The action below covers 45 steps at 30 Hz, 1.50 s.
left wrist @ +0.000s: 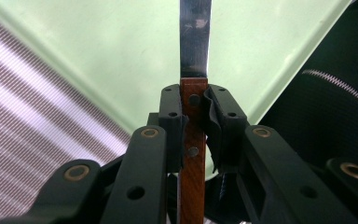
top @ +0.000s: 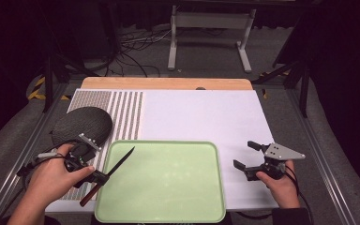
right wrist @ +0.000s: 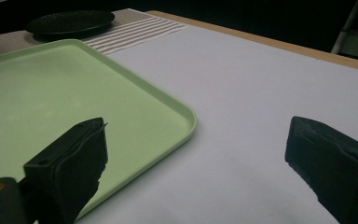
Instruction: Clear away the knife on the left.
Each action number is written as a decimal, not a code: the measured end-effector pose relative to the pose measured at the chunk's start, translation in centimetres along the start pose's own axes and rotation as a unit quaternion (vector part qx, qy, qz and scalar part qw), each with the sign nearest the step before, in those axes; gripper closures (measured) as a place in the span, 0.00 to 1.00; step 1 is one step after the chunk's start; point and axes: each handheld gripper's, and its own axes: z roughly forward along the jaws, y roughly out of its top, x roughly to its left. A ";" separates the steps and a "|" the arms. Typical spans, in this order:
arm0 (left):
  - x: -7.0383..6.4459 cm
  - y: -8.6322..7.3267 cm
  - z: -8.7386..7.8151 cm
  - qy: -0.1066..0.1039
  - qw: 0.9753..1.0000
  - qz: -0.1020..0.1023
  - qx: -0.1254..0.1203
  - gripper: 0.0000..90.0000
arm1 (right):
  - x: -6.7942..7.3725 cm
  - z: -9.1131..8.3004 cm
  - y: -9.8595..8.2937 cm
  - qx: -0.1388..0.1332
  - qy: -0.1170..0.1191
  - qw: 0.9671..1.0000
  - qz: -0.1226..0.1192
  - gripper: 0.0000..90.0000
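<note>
Left tool (top: pixel 95 177) pinches knife (top: pixel 115 169) at the wooden handle, just behind the blade. Knife's long axis runs straight ahead of the tool, tip out over the tray's (top: pixel 168 213) near-left corner, blade above the green surface. Right tool (top: pixel 246 157) spread, holding nothing, well off beyond the tray's far side. Left hand is the nearer.

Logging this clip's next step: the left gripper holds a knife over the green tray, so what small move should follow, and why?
Probably lower the knife flat onto the tray and open. The left gripper clamps its wooden handle, the blade already reaches over the tray's left rim, and the right gripper waits open beside the tray.
</note>
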 end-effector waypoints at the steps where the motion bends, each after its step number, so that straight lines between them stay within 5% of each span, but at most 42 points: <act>1: -0.1 0.1 0.2 -0.001 1.000 0.002 0.000 0.86 | 0.0 0.0 0.0 0.000 0.000 1.000 -0.001 0.07; 22: -0.8 0.9 2.5 -0.011 1.000 0.008 -0.001 0.86 | 0.0 -0.1 0.0 -0.002 0.001 1.000 0.001 0.07; 28: -0.3 1.3 3.7 -0.024 1.000 0.001 0.008 0.86 | 0.0 -0.1 0.0 0.000 0.002 1.000 -0.001 0.07; 45: 0.4 2.3 6.7 -0.022 0.999 -0.009 0.024 0.86 | -0.1 -0.1 -0.1 0.001 0.003 1.000 -0.002 0.07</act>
